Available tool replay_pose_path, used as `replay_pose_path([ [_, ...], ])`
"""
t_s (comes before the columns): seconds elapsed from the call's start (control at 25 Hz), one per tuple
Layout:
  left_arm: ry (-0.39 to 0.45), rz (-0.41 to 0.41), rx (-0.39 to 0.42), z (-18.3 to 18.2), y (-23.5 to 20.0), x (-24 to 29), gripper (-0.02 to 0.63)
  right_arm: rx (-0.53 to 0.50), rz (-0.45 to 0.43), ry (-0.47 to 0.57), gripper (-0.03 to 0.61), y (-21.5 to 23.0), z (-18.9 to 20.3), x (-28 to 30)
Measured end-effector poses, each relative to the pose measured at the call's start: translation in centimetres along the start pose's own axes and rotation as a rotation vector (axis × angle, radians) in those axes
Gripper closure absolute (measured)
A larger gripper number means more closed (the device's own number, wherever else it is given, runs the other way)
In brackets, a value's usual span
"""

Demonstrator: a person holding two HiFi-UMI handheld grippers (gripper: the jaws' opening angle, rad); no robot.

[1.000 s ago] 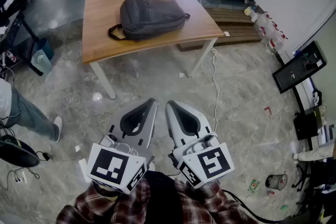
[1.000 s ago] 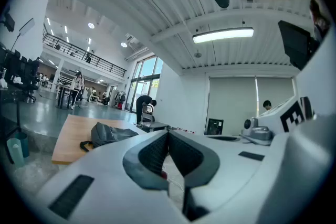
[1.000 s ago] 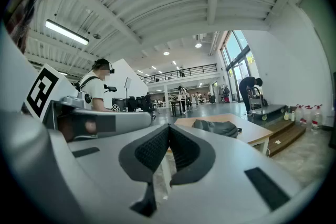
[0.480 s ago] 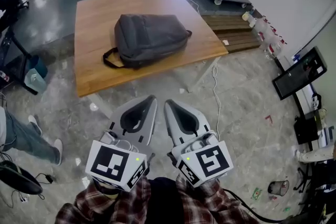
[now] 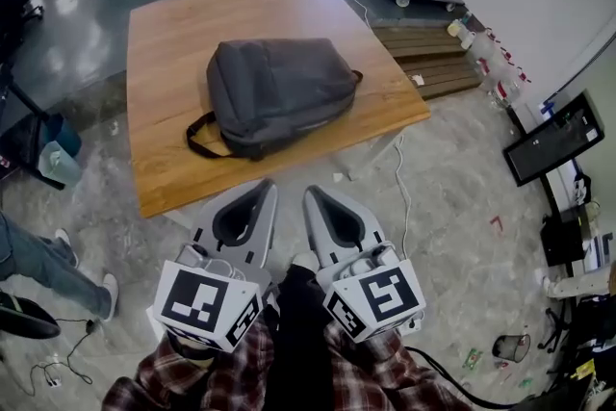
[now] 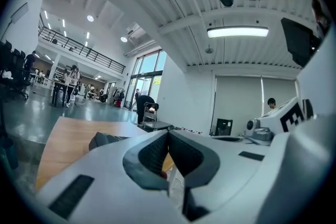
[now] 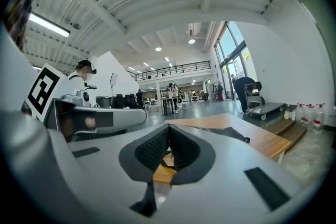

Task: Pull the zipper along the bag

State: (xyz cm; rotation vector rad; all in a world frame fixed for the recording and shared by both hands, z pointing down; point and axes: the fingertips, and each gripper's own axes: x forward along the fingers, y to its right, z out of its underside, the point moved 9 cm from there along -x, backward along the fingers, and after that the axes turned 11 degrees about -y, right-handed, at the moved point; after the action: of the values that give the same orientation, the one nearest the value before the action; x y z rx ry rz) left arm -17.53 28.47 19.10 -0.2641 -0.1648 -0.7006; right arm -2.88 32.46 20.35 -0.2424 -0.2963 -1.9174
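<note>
Two pairs of jaws sit pressed together, empty, as the left gripper [image 5: 262, 190] and right gripper [image 5: 314, 193] hang side by side short of the wooden table [image 5: 183, 14], where the grey bag [image 5: 279, 91] lies flat, well apart from both. Done well, one gripper would steady the fabric while the other opens onto the pull. No zipper pull can be made out; each gripper view hides most of the bag.

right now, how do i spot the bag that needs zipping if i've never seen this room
Look for the large wooden table ahead. A dark grey backpack lies flat on it, the only thing there, with a black strap looping from its near left end.
</note>
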Motion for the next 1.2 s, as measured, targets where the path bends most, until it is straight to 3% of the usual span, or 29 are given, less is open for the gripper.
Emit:
replay_pose_path([
  [0.44, 0.003, -0.044, -0.033, -4.1, -5.1, 12.4, 0.603, -0.022, -0.043, -0.025, 0.568, 10.3, -4.5, 8.8],
  [0.76, -0.019, -0.121, -0.039, -7.0, -7.4, 21.9, 0.603, -0.04, -0.117, -0.054, 0.568, 19.2, -7.6, 14.1],
  [1.2, -0.062, -0.168, -0.053, -8.0, -9.9, 26.0, 0.603, 0.006, -0.157, -0.077, 0.568, 23.1, -8.3, 18.3],
])
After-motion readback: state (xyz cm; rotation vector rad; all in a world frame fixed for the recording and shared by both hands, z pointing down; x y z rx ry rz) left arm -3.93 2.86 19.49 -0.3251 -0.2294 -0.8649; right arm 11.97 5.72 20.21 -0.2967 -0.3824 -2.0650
